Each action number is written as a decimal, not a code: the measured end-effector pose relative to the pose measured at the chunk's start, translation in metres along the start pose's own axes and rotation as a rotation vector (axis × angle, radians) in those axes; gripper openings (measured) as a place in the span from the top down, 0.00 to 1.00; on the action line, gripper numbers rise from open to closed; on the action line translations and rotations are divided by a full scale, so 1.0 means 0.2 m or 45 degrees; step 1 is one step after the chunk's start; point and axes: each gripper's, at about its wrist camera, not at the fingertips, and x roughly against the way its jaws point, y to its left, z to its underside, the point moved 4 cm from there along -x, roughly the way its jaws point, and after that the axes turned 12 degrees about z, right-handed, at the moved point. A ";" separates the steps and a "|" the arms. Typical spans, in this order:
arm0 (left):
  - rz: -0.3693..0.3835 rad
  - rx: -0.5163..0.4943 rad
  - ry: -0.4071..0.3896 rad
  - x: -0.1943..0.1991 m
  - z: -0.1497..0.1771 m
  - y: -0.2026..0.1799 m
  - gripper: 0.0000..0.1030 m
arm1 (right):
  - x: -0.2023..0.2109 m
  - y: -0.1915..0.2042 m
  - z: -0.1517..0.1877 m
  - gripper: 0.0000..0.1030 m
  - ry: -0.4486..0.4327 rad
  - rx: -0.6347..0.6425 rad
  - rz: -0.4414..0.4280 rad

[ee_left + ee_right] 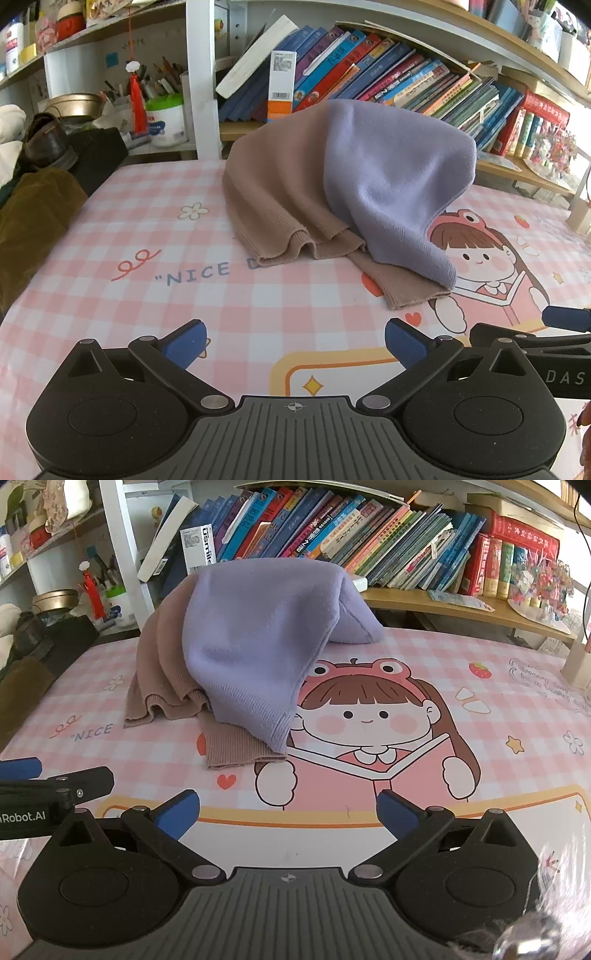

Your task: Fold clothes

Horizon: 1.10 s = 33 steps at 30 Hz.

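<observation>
Pink checked mat [110, 229] with a cartoon girl [365, 716] print covers the table; shelves behind it. Going left to right, we see a brown shoe [46, 138] and dark clutter off the mat's left edge, then a white tub [166, 120] with pens, a red tassel [137, 103] hanging in front of it, a white post [201, 77], then leaning books [388, 74] running off to the right.

Sweater [332, 177] sits mid-mat, far side, bunched into a tented heap. Tan part on the left with ribbed hem rippled on the mat, lilac part draped over it on the right. One tan cuff [240, 751] pokes out from under the lilac edge, lying flat beside the girl's hand and the red heart [226, 781].

Left gripper [295, 341]: jaws spread wide, nothing between the blue pads [186, 343], hovering over bare mat, well short of the sweater.

Right gripper [288, 812]: same, jaws released, empty, over the printed book. It sits just right of the left one; each shows at the edge of the other's view. Neither touches cloth.
</observation>
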 end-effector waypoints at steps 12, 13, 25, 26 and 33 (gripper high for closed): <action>0.006 0.007 0.016 -0.02 0.00 0.01 0.00 | -0.01 0.00 0.00 0.00 0.002 -0.006 0.002; 0.006 0.006 0.015 -0.02 0.00 0.01 0.00 | -0.01 0.00 0.00 0.00 0.003 -0.006 0.002; -0.003 0.004 0.014 -0.01 0.01 0.01 0.00 | -0.02 0.01 0.00 0.00 0.024 -0.003 0.006; -0.003 0.004 0.015 -0.01 0.01 0.01 0.00 | -0.02 0.01 0.00 0.00 0.024 -0.003 0.005; -0.004 0.005 0.019 -0.01 0.00 0.01 0.00 | -0.03 0.01 0.01 0.00 0.027 -0.004 0.006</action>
